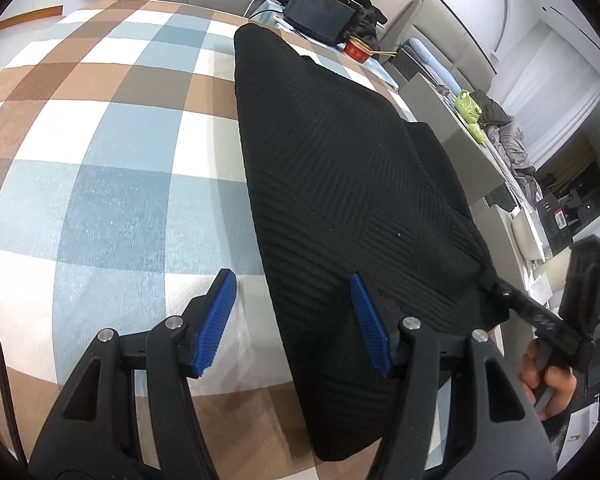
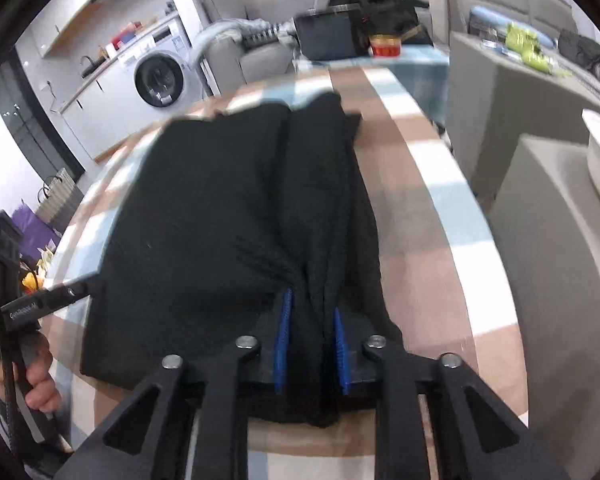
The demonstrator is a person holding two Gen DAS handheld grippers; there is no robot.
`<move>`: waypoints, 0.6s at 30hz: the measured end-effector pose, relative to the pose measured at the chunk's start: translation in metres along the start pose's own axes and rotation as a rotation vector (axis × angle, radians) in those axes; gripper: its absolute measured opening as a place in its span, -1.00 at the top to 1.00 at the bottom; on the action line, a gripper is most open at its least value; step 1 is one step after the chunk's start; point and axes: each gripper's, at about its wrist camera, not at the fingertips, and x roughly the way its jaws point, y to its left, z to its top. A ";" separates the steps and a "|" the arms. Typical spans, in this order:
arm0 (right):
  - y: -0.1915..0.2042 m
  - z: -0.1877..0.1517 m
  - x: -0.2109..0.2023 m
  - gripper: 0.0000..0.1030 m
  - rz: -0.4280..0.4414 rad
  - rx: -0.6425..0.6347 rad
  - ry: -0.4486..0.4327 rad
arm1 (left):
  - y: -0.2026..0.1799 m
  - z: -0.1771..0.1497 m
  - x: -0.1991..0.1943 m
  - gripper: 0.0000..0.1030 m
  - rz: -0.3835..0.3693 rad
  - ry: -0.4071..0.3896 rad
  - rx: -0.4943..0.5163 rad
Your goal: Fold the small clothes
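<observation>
Left gripper (image 1: 294, 320): jaws standing apart, nothing between the pads, hovering over the near left edge of the black knit garment (image 1: 340, 184); its left pad sits over the checked tablecloth (image 1: 112, 184), its right pad over the fabric, so the garment's edge runs up between the two jaws. The garment lies flat on the cloth, already folded into a long narrow slab, long axis running straight away from both grippers toward the far end of the table, where a dark case (image 1: 320, 12) and a red bowl (image 1: 358, 49) sit clear of it. Right gripper (image 2: 312, 340): jaws narrow, a raised ridge of the garment's near right side bunched between the blue pads; right wrist view is motion-blurred and I can't tell if the pads actually press on it or just flank it. A fold line runs lengthwise from that ridge up the slab. My read: the lengthwise fold is in place, and the next fold goes across the long axis, near end carried toward far end. Both grippers are at the near short edge, right one closer to a usable hold. Risk: the bunched ridge drags the layers askew.
</observation>
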 end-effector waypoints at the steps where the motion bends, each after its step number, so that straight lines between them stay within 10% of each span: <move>1: -0.004 0.001 -0.006 0.34 0.026 0.024 -0.020 | 0.000 0.002 0.001 -0.09 0.000 0.001 -0.003; 8: -0.021 0.012 -0.012 0.28 0.004 0.074 -0.053 | -0.012 0.014 0.017 -0.06 0.003 0.000 0.009; 12: -0.027 0.018 0.004 0.28 0.029 0.101 -0.031 | -0.016 0.017 0.024 0.61 0.042 -0.018 0.031; 18: -0.013 0.020 0.031 0.36 0.045 0.092 0.035 | -0.012 0.015 0.017 0.80 0.041 -0.046 0.045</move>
